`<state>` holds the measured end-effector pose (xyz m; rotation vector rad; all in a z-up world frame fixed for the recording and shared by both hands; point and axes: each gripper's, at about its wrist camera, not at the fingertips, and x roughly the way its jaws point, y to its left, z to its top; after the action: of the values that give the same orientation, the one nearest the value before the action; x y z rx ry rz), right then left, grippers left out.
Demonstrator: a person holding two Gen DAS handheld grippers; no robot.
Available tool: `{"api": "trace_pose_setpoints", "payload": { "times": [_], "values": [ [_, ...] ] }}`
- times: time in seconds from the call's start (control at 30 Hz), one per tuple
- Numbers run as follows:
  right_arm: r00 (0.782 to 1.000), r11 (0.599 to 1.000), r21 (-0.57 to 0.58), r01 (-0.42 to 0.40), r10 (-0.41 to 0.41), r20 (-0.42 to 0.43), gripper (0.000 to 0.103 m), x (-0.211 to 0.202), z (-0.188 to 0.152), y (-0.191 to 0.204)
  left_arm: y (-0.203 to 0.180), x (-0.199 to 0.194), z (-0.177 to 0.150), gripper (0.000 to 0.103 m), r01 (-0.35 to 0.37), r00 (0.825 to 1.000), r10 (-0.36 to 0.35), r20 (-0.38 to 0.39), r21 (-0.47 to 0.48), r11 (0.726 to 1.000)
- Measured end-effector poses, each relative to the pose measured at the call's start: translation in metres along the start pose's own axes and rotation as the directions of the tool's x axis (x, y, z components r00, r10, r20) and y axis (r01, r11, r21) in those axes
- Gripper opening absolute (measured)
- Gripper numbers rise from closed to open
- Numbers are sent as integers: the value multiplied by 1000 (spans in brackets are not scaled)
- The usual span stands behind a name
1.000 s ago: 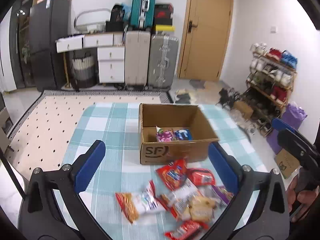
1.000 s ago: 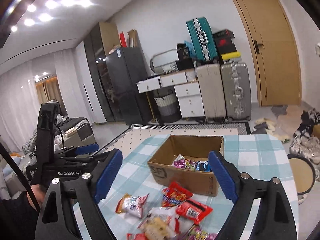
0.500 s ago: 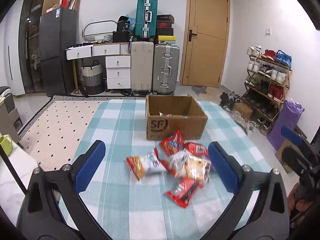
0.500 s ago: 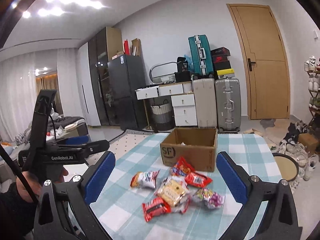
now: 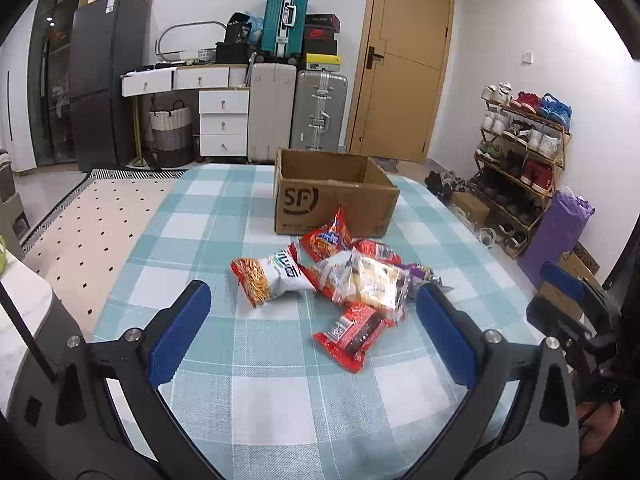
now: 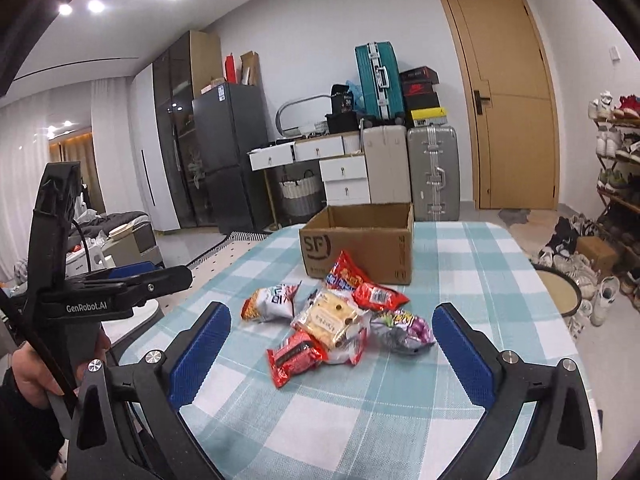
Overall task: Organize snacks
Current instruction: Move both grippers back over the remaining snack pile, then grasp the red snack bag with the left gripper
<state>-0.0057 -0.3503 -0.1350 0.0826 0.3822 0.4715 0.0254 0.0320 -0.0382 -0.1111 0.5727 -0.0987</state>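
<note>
While both tongs (image 5: 312, 332) (image 6: 332, 352) gape empty, snack packets (image 5: 340, 276) lie outside the box (image 5: 332, 204).

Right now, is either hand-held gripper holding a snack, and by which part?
No. Both the left hand-held gripper and right hand-held gripper are open and empty; the snack packets lie on the table.

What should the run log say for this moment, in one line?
left gripper: open, empty | right gripper: open, empty | snack pile: on table | box: behind pile
</note>
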Motion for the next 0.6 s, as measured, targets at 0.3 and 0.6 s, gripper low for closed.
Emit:
{"api": "trace_pose_setpoints", "payload": {
  "times": [0.3, 0.6],
  "values": [
    [999, 997, 66, -49, 49, -2, 103, 22, -15, -20, -1, 84, -26, 102, 62, 986, -58, -158, 21, 998],
    [994, 986, 138, -98, 104, -40, 103, 48, -17, -44, -13, 169, -46, 102, 126, 945, -106, -311, 44, 991]
  ]
}}
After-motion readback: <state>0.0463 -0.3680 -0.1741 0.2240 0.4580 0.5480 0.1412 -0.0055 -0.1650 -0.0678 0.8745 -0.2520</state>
